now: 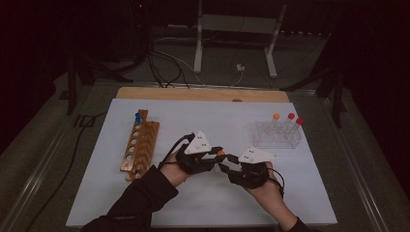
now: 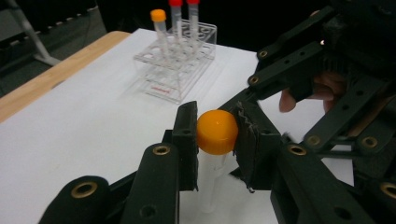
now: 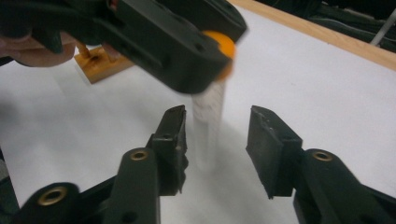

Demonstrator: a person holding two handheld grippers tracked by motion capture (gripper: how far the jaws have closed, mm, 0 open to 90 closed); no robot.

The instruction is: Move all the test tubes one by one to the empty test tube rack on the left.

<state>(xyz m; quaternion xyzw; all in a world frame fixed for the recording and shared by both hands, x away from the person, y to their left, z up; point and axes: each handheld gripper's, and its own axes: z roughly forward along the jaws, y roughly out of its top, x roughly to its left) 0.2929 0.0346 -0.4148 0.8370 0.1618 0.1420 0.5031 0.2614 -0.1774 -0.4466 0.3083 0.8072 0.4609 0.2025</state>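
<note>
left gripper (image 2: 216, 135) clamps orange-capped tube (image 2: 216, 132); table contact unclear.

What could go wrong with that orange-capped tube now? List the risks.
1. The left gripper pinches the orange-capped tube by its rounded cap alone, so the tube could slip or swing.
2. The right gripper stands open, its pads off the tube body, giving no backup if it drops.
3. The grippers sit close together and may collide.

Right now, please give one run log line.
left gripper: shut on orange-capped tube | right gripper: open, tube released | clear rack: three tubes
</note>
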